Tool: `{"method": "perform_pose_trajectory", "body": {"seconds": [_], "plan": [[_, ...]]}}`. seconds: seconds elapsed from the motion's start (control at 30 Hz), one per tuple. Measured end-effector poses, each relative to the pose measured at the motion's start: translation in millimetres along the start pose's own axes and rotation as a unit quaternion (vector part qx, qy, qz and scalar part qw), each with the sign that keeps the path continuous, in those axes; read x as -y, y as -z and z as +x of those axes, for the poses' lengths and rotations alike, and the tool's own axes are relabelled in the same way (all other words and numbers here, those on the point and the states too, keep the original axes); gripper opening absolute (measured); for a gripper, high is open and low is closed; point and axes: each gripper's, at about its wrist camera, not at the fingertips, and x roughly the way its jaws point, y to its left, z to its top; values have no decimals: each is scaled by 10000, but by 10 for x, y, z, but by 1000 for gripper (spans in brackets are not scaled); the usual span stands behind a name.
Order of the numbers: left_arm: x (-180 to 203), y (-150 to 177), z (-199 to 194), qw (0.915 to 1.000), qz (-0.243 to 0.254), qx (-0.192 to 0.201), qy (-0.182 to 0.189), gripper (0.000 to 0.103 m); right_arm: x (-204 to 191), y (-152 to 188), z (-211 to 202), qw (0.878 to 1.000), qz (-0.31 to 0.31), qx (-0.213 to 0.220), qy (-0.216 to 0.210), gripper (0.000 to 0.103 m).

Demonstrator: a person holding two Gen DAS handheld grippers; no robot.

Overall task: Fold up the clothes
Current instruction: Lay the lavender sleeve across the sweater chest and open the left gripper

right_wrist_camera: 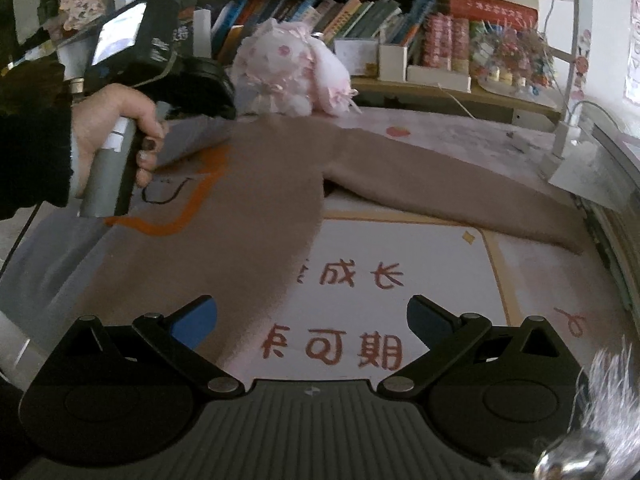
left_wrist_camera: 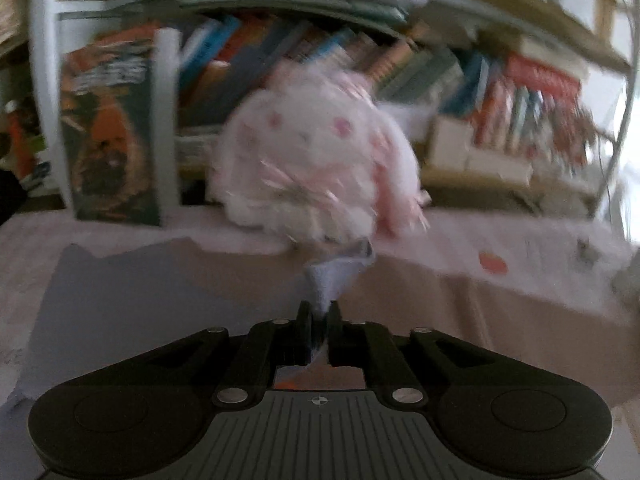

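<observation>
Your left tongs [left_wrist_camera: 319,320] are clamped on a pinch of pale lavender-grey fabric [left_wrist_camera: 336,276] that rises in a small peak straight ahead at 12 o'clock. Your right tongs [right_wrist_camera: 312,316] stand wide apart and hold nothing.

The brown sweater [right_wrist_camera: 248,216] lies flat on the surface [right_wrist_camera: 400,248]. In the right wrist view, its body runs from about 10 o'clock down toward 7 o'clock, and its edge passes just beside the left blue pad [right_wrist_camera: 194,322]. One sleeve [right_wrist_camera: 460,188] extends as a long band toward 2 o'clock, ending well apart from the right tongs. The long axis of that sleeve runs from centre to 2 o'clock, so the right tongs are the nearer tool for it. Your left hand [right_wrist_camera: 116,132] sits at 10 o'clock over the far side of the garment.

Limits of view:
- The left wrist view is motion-blurred (the plush toy [left_wrist_camera: 316,160] and the bookshelf [left_wrist_camera: 500,92] smear badly).
- You cannot tell whether the pinched lavender fabric is the sweater's lining or a separate sheet under it.
- The sweater's other sleeve and hem are cut off by the tong bodies and the left hand.
- A furry grey object [right_wrist_camera: 600,412] at 5 o'clock is too blurred to identify.
</observation>
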Motion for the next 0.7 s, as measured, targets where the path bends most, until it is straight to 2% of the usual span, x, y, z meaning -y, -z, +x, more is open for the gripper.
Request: {"method": "perform_pose_trajectory", "body": {"seconds": [0.03,0.1,0.13,0.17,0.27,0.33,0.4,0.5,0.53,0.57,0.63,0.7], "plan": [[66,16,21,9999,124,-71,46,17,8,6,-4,10000,9,-5,11,102],[165,58,34,9989,312,-236,251,43,21,15,-10,10000,21,-10,19,102],[208,82,21,9978,382,-349,419,65,24,18,-8,10000,30,-16,8,102],[245,106,-26,9964,448,-412,591,78,23,17,-3,10000,36,-21,-15,102],[235,176,-339,9931,501,-273,1027,79,-6,-11,48,9998,46,-66,-189,102],[112,254,-614,9929,390,-133,1116,79,-45,-41,100,9993,55,-117,-360,102],[-80,392,-867,9958,321,25,862,79,-87,-72,153,9985,67,-162,-523,102],[-571,662,-1183,9997,242,31,35,77,-149,-95,210,9980,166,-229,-565,100],[-765,757,-1280,9996,168,-46,-204,75,-159,-92,219,9980,220,-271,-520,99],[-962,843,-1360,9993,26,-178,-339,66,-169,-89,228,9980,274,-312,-475,99],[-1299,998,-1474,9967,-343,-398,-626,55,-189,-83,246,9977,381,-395,-385,93],[-1614,1152,-1571,9912,-712,-589,-952,55,-209,-76,263,9972,489,-478,-295,80]]}}
